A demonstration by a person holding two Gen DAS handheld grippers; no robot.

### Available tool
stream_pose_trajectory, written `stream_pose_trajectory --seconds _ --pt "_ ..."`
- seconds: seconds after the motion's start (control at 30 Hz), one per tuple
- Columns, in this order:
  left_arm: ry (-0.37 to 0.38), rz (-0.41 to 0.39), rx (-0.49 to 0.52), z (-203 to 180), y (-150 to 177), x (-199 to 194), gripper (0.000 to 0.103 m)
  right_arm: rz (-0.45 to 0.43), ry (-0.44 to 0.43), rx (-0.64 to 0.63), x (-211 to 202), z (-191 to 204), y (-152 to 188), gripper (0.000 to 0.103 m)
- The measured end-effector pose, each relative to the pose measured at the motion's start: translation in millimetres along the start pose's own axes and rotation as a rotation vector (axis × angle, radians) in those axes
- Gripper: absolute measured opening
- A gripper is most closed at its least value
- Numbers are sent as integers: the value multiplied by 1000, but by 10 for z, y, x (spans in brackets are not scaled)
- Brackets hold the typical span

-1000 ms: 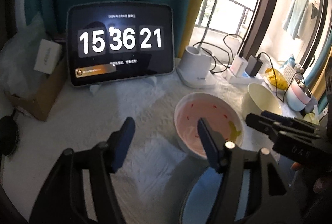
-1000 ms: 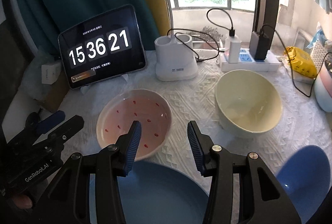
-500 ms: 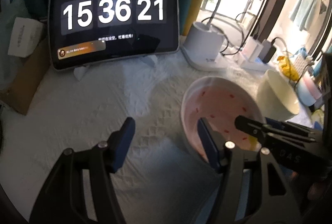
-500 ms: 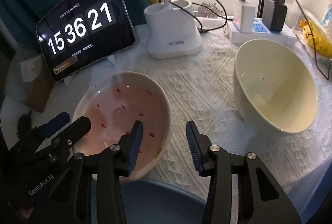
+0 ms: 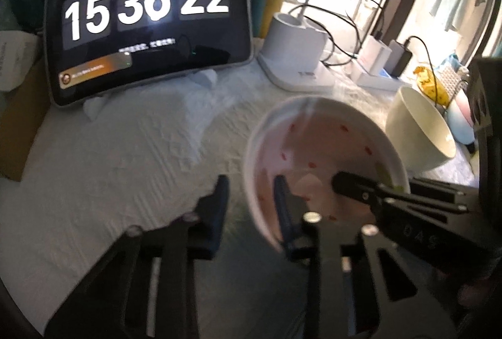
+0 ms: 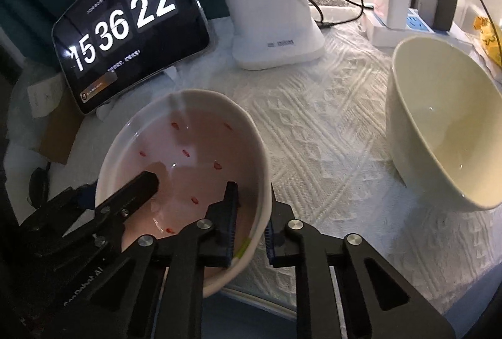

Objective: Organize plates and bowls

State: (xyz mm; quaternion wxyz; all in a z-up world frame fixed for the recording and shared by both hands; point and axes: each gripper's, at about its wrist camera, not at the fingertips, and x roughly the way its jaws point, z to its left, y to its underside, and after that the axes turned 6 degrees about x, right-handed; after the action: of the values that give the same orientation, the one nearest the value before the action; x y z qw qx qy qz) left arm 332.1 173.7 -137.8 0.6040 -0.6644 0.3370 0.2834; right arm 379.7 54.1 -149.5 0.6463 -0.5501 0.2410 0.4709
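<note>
A pink bowl (image 5: 320,144) with red flecks sits on the white cloth, its near edge over a blue plate (image 6: 251,307). My left gripper (image 5: 251,207) straddles the bowl's left rim, one finger inside and one outside. Its jaws are closing and the pads look pressed on the wall. My right gripper (image 6: 251,223) is closing on the pink bowl (image 6: 188,150) at its near right rim, pinching the wall between its blue pads. A cream bowl (image 6: 439,135) stands empty to the right.
A tablet clock (image 5: 147,25) leans at the back left beside a cardboard box (image 5: 12,119). A white lamp base (image 6: 273,25) and a power strip with chargers (image 6: 408,16) and cables line the back. A yellow packet (image 5: 429,85) lies far right.
Both grippers came down and forward onto the pink bowl, and their jaws narrowed from wide apart to gripping its rim on either side. The clock ticked over one second.
</note>
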Motion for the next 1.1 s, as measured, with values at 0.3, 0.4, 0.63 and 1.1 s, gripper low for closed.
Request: stream_pose_trajectory --seconds 0.3,0.4,0.63,1.1 --pt "-25 -8 9 -20 42 -28 15 -51 3 -39 -76 65 30 15" --pt "-43 -30 12 -2 49 -111 15 -80 -3 -60 -164 128 52 15" --pt "-64 -98 26 -34 18 -399 15 -129 -25 -90 -382 239 91 15" --pt "-58 -172 54 -350 80 -842 15 -225 -47 -80 -881 142 285 14"
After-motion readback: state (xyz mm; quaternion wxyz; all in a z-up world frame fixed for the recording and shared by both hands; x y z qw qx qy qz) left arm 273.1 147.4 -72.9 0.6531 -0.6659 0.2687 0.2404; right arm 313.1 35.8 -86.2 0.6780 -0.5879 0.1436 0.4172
